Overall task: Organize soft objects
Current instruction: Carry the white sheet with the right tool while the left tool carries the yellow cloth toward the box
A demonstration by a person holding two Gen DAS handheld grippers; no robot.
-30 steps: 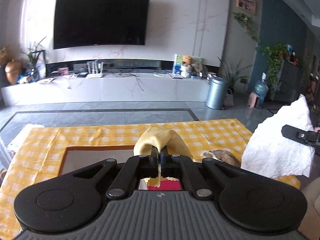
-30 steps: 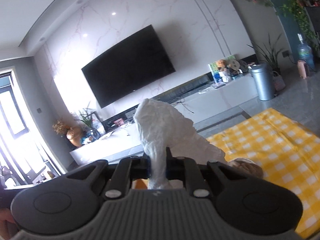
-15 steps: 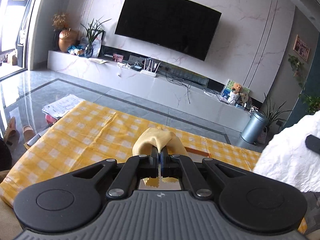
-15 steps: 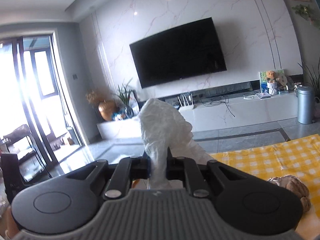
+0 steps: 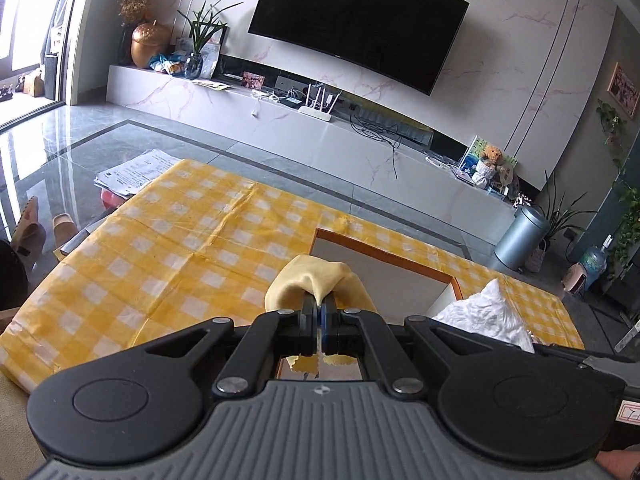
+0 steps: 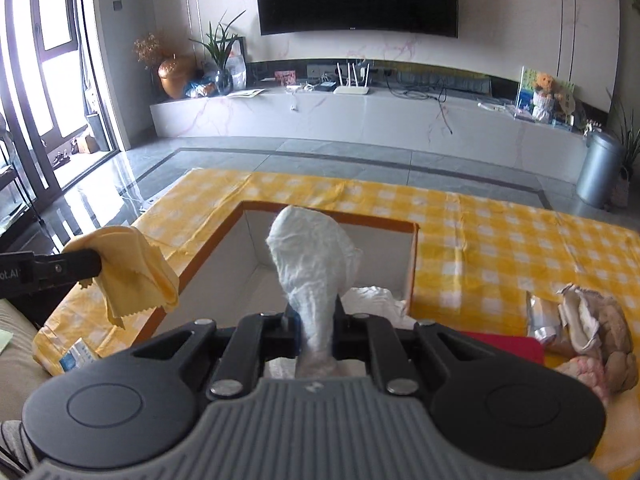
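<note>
Your left gripper (image 5: 319,314) pinches a soft yellow cloth (image 5: 316,280); your right gripper (image 6: 316,322) clamps crinkled white fabric (image 6: 312,252) over the orange-rimmed box (image 6: 332,220), crumpled white cloth (image 6: 374,300) inside at frame centre.

Both wrist cams close over table, angled down toward TV wall (image 5: 360,28); share box (image 6: 320,220), prob.

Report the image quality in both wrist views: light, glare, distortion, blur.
Left wrist view: daylight glare on the glossy floor, strong fisheye bending of the TV and the walls, sharp on the yellow cloth. Right wrist view: window blown out, floor reflective beside it, white cloth crisp, no motion blur visible.
</note>
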